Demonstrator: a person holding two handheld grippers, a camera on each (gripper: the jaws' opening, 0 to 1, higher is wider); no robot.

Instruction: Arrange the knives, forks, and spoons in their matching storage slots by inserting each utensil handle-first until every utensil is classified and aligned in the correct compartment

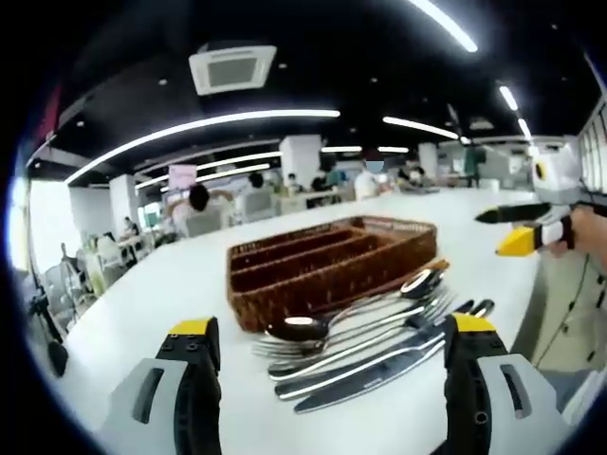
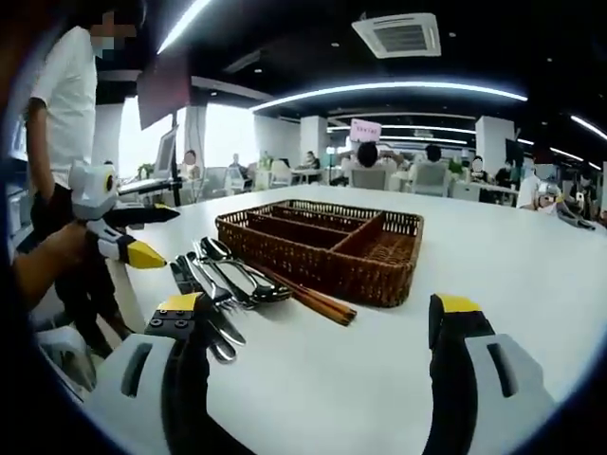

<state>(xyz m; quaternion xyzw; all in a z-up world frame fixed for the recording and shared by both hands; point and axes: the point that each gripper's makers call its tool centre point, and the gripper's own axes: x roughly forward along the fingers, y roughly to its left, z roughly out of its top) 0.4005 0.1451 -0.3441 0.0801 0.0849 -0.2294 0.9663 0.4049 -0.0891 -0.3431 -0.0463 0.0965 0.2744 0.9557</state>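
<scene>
A brown wicker tray [image 1: 313,289] with long slots and nothing in them lies on the white table [image 1: 161,284]. In front of it sits a pile of cutlery: spoons [image 1: 296,328], forks [image 1: 379,327] and knives [image 1: 365,374], with nothing holding them. My left gripper [image 1: 330,327] hovers open just short of the pile. The right gripper [image 1: 507,230] is open at the far right, held by a hand. In the right gripper view the tray [image 2: 379,275] is straight ahead and the cutlery [image 2: 232,275] lies to its left beside brown chopsticks [image 2: 318,301]. My right gripper [image 2: 317,305] is open and the left gripper [image 2: 152,235] shows at the left.
The table [image 2: 493,256] stretches bare around the tray. A person in a white shirt [image 2: 71,85] stands at its left edge. Beyond the table are office desks with several seated people [image 2: 365,156].
</scene>
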